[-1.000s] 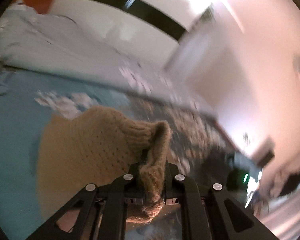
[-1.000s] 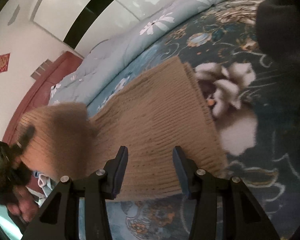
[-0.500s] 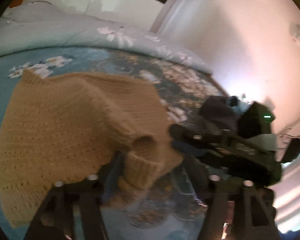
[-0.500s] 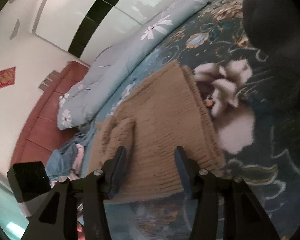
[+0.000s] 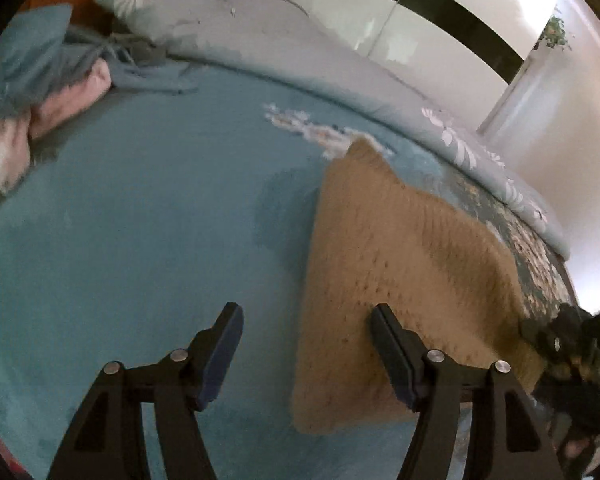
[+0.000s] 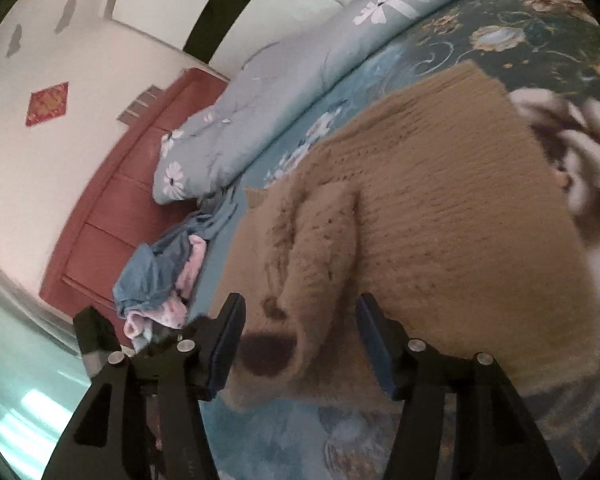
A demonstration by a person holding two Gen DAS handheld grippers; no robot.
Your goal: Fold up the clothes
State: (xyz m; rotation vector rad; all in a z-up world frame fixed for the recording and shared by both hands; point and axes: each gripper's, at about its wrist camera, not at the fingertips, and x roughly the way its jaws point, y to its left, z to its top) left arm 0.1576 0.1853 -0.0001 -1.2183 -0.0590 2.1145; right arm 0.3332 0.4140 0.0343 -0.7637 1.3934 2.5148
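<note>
So there's a tan knit sweater (image 5: pixel 404 264) lying flat on the bed (image 5: pixel 140 220), on that teal bedspread with the big flower print. From the left gripper's camera the sweater sits off toward 3 o'clock, folded into a rough rectangle, its near left corner down around 6 o'clock.

The left gripper (image 5: pixel 306 350) has its jaws spread apart and nothing is clenched in them. The left finger is over bare bedspread, and the right finger overlaps the sweater's near edge in the picture. I can't tell if it actually touches the knit.

The right gripper (image 6: pixel 298 338) is coming at it from the other side. Its jaws are opening right now. A sleeve (image 6: pixel 320 248) lies folded over the body of the sweater, and its cuff end (image 6: pixel 268 354) sits between the two fingers with its dark opening facing the camera. The pads aren't pressing on it, there's a gap on both sides.

Farther off, a pale blue duvet (image 6: pixel 300 92) with white daisies is bunched along the far edge of the bed, up around 12 o'clock. A heap of blue and pink clothes (image 6: pixel 164 276) sits near the reddish headboard (image 6: pixel 112 216), at about 9 o'clock in the right view. On the wall there's a little red diamond decoration (image 6: pixel 47 103). Part of the right gripper also shows dark and blurry at the left view's 4 o'clock edge.
</note>
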